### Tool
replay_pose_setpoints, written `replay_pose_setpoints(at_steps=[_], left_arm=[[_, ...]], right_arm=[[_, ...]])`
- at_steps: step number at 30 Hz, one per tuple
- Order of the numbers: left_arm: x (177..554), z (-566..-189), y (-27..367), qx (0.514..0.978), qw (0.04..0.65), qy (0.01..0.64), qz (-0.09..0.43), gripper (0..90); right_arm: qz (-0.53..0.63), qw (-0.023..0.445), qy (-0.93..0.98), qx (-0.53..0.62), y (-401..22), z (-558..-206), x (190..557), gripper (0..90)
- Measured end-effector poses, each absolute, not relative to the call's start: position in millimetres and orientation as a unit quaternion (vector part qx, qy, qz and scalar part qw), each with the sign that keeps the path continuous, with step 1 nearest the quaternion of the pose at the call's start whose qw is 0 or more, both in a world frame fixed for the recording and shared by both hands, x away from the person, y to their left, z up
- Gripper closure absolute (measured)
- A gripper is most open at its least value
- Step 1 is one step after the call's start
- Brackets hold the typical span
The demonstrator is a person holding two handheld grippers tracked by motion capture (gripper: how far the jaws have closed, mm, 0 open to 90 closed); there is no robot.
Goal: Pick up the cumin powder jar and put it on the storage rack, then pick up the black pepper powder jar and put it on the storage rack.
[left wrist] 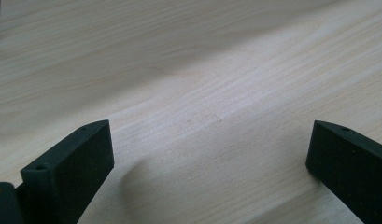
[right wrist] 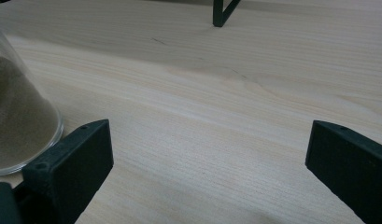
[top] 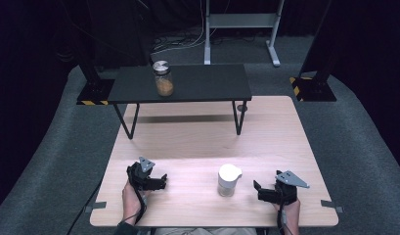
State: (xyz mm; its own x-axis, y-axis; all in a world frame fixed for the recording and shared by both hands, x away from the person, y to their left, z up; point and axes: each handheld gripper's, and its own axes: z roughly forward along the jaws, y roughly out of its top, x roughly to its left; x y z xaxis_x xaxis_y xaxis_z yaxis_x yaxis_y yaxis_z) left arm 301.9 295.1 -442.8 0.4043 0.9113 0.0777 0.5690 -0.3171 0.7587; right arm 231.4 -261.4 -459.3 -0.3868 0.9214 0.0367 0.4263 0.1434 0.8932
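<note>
- A white-lidded jar [top: 229, 180] stood upright on the wooden table [top: 197, 142], near its front edge and between the two grippers.
- In the right gripper view the same jar [right wrist: 18, 126] showed clear glass walls with a fine brownish powder inside, and its base rested flat on the wood.
- The left gripper [top: 158, 182] lay low over the table to the left of the jar, well apart from it, held by the person's left hand [top: 131, 199].
- In the left gripper view its jaws were spread wide with nothing but bare wood [left wrist: 202, 107] between them.
- The right gripper [top: 260, 190] sat to the right of the jar, near it but not touching, held by the person's right hand [top: 288, 209].
- In the right gripper view its jaws were also spread wide and empty; the jar stood just beside the left-hand jaw, outside the gap.
- A low black shelf [top: 188, 83] on thin legs stood at the far side of the table.
- A second jar [top: 163, 78] with a metal lid and orange-brown contents stood upright on that shelf, well apart from both grippers.
</note>
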Motion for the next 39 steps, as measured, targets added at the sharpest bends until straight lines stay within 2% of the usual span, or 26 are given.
replay_pose_setpoints(at_steps=[39], left_arm=[[304.3, -442.5, 298.3, 0.779, 0.337, 0.467, 0.249, 0.1]], right_arm=[[0.440, 0.283, 0.700, 0.486, -257.9, -458.7, 230.6, 0.0]])
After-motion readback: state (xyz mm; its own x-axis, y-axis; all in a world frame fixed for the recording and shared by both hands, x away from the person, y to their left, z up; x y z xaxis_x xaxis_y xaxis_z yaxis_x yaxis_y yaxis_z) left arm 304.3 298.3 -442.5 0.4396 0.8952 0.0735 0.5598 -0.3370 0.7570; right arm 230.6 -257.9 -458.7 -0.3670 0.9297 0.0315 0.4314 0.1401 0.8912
